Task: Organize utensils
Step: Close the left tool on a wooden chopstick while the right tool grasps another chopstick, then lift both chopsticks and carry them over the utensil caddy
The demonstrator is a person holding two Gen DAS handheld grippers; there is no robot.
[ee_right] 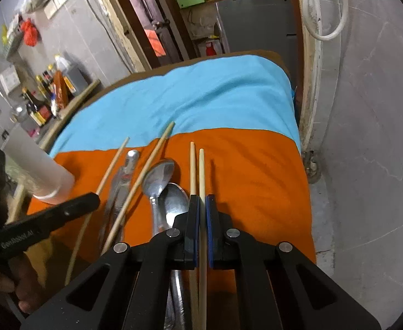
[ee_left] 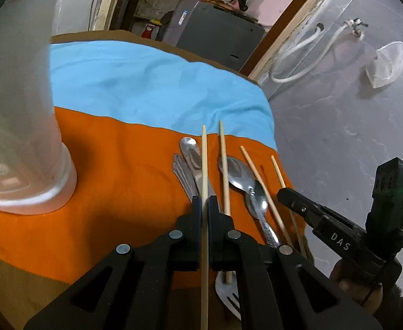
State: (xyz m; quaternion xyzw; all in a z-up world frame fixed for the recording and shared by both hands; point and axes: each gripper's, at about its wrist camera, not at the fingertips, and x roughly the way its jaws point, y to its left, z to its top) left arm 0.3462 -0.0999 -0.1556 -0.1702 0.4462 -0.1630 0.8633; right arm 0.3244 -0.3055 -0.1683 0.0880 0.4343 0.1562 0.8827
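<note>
While each gripper clamps one chopstick, the sorting is at pickup | left gripper (ee_left: 204, 202) shut on a chopstick (ee_left: 204, 162); right gripper (ee_right: 202, 200) likewise (ee_right: 201, 170) | spoons (ee_left: 237, 176) on orange cloth (ee_left: 113, 165) | next, likely: carry both to the plastic cup (ee_left: 22, 137).

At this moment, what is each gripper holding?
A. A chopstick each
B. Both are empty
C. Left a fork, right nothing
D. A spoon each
A. The left gripper is shut on one chopstick running between its pads, and the right gripper is likewise shut on a chopstick, while the spoons lie on the orange cloth.
</note>
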